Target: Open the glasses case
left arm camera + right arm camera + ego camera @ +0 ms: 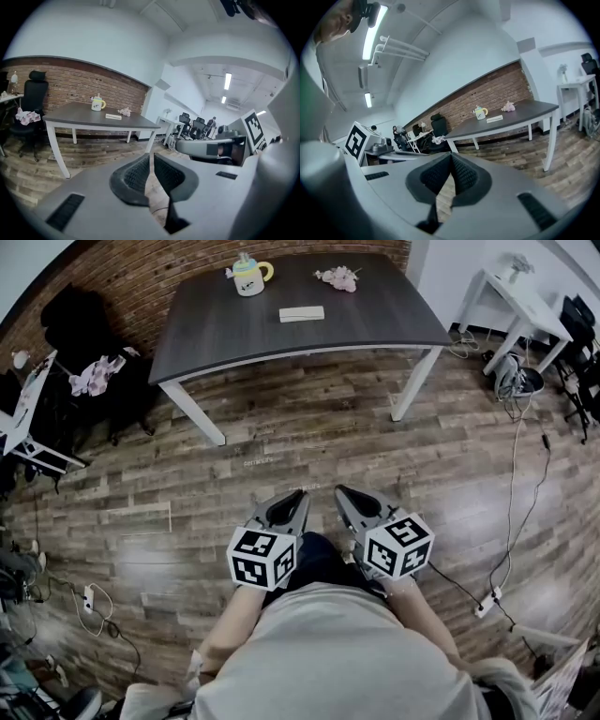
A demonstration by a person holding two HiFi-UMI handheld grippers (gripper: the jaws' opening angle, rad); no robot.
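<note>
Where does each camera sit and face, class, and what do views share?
Head view: on the person's head, facing steeply down at floor and table; shows torso, left hand-held gripper, right hand-held gripper.
Left gripper view: on the left hand-held gripper, facing the table past its shut jaws.
Right gripper view: likewise on the right one, jaws shut.
Shared: table, mug, glasses case in all three.

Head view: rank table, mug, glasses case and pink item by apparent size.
1. table
2. mug
3. glasses case and pink item: they look about alike, so not ranked.
</note>
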